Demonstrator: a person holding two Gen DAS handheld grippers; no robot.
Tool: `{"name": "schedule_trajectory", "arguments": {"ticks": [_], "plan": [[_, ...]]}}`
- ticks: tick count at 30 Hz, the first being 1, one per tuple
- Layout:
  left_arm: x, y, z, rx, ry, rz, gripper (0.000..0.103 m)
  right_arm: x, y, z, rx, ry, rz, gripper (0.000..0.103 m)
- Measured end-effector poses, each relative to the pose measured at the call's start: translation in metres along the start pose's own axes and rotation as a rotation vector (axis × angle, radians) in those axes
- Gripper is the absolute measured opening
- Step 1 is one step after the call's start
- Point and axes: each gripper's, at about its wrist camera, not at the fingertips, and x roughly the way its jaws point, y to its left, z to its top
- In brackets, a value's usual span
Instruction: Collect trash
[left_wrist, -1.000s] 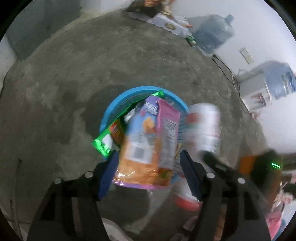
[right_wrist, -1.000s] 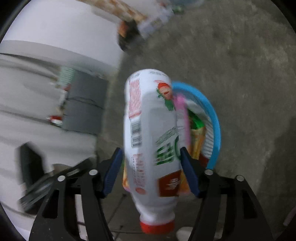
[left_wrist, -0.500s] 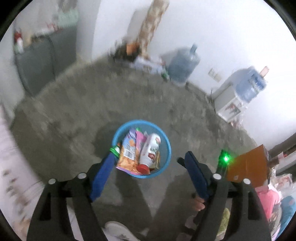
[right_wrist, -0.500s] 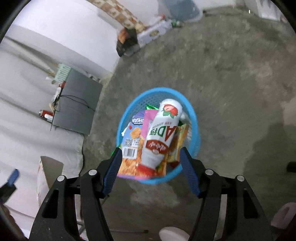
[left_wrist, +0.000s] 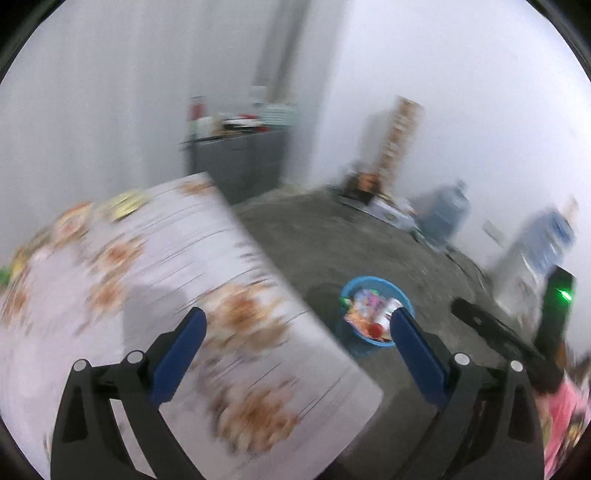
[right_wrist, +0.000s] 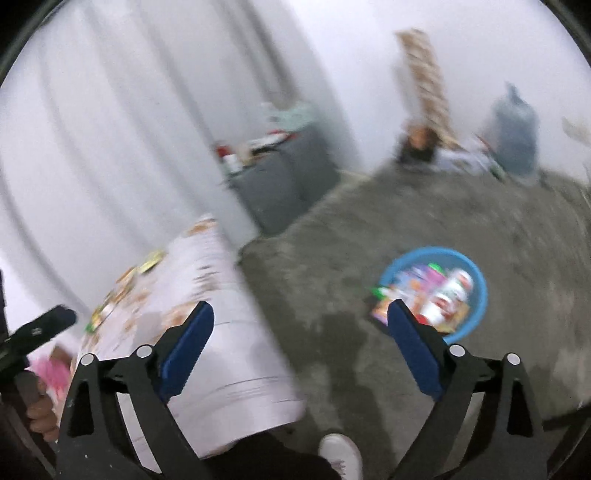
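Observation:
A blue trash basket (left_wrist: 347, 288) stands on the grey floor, full of snack packets and a white bottle (right_wrist: 448, 295) with a red cap; it also shows in the right wrist view (right_wrist: 476, 280). My left gripper (left_wrist: 297, 328) is open and empty, high above a table with a flowered white cloth (left_wrist: 184, 295). My right gripper (right_wrist: 299, 325) is open and empty, raised beside the table (right_wrist: 229, 354). Small wrappers (left_wrist: 127, 203) lie blurred at the table's far end.
A grey cabinet (left_wrist: 240, 162) with clutter stands by the white curtain. Water jugs (left_wrist: 443, 218) and boxes sit along the far wall. The other gripper (left_wrist: 495, 328) shows at right. A shoe (right_wrist: 340, 454) is at the bottom.
Both grippers have risen and swung away from the basket toward the table. The white bottle, let go by the right gripper, and the snack bag, let go by the left, now lie in the basket.

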Motion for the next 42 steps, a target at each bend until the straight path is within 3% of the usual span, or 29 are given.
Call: {"name": "schedule_trajectory", "arguments": {"ticks": [6, 8, 11, 16, 20, 24, 30, 35, 42], "plan": [[-0.047, 0.047, -0.038, -0.168, -0.031, 0.189, 0.097, 0.009, 0.08, -0.035, -0.178, 0.092, 0.043, 0.095], [-0.055, 0.052, -0.05, -0.16, -0.026, 0.287, 0.097, 0.011, 0.095, -0.04, -0.222, 0.115, 0.018, 0.095], [-0.059, 0.055, -0.064, -0.129, -0.028, 0.356, 0.097, 0.001, 0.113, -0.047, -0.298, 0.109, -0.035, 0.095], [-0.07, 0.062, -0.086, -0.232, -0.035, 0.352, 0.097, -0.017, 0.132, -0.062, -0.455, 0.03, -0.145, 0.095], [-0.072, 0.054, -0.105, -0.303, -0.044, 0.417, 0.097, -0.016, 0.13, -0.077, -0.529, 0.054, -0.187, 0.095], [-0.07, 0.049, -0.129, -0.301, 0.005, 0.494, 0.097, -0.012, 0.122, -0.091, -0.524, 0.139, -0.184, 0.095], [-0.066, 0.047, -0.156, -0.262, 0.11, 0.539, 0.097, -0.012, 0.117, -0.111, -0.514, 0.184, -0.203, 0.095], [-0.068, 0.044, -0.154, -0.211, 0.118, 0.577, 0.097, -0.018, 0.118, -0.114, -0.559, 0.147, -0.245, 0.095], [-0.074, 0.044, -0.157, -0.206, 0.121, 0.592, 0.097, -0.026, 0.103, -0.097, -0.515, 0.097, -0.276, 0.095]]}}
